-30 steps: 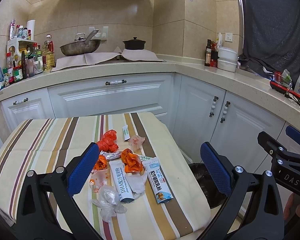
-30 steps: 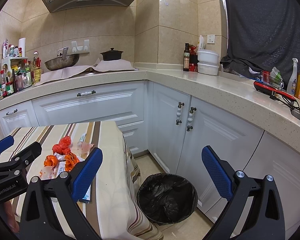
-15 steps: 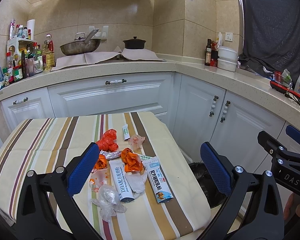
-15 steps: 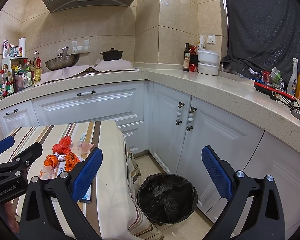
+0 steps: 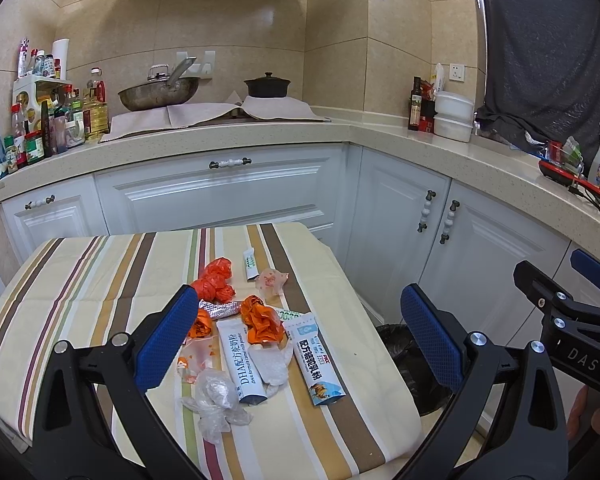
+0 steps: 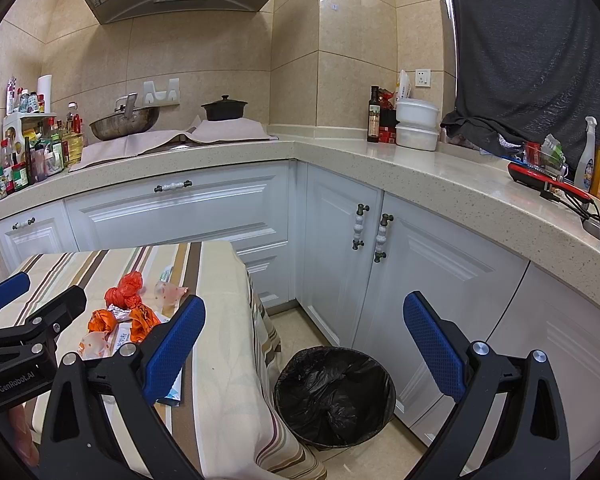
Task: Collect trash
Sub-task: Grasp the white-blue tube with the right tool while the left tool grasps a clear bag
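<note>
Essentially nothing has shifted: both the left tool [image 5: 296,344] and right tool [image 6: 300,344] hover spread apart and empty, trash pile [image 5: 256,336] untouched, bin [image 6: 335,396] still awaiting its first item.

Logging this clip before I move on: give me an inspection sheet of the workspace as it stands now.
Surface: striped tablecloth on a small table.
Job's things: orange wrappers, two white sachets, clear plastic bag in a loose pile; bin with a black liner on the floor beside the table.
Clutter: nothing seen on the table beyond the trash.
Grippers: left hand-held gripper open above the pile; right hand-held gripper open, empty.
Cables: black cord on the counter.
Surroundings: white cabinets, wok, black pot.
</note>
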Available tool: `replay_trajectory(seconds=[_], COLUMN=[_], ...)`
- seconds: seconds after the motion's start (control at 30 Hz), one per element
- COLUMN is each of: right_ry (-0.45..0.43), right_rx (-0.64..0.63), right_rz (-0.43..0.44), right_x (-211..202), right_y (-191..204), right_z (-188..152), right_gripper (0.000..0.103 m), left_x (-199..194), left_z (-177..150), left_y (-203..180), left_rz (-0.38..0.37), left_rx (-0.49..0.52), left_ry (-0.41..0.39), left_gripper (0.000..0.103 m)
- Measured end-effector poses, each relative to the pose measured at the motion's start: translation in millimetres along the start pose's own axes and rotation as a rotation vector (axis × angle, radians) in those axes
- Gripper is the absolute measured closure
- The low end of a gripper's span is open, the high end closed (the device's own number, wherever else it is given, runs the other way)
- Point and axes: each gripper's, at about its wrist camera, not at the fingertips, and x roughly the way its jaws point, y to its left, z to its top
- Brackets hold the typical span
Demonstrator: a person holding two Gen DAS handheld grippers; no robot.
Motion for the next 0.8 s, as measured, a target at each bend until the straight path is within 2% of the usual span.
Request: replay_trajectory(seconds=[0.5,0.6,0.8], right_ry=[-0.006,0.004,0.069], right_rx=[0.001,-0.003,-0.014], right_rz=[0.024,0.057,0.147], right_x=[5.0,13.9,43.2], right_y=[5.8,14.0,44.9], right_z=[-5.1,-11.1,-32.5], right_gripper=[0.006,0.006,0.006], left_x=[6.6,15.9,29.0], left_z=[-7.3,-15.9,-39.4], left_y=[4.7,18.1,64.6], left_rz=[0.015,0.016,0.064], left_rx=[0.023,0.035,-0.015], left_ry=[0.016,0.065,0.154], left_gripper=[0.004,0.004,0.005])
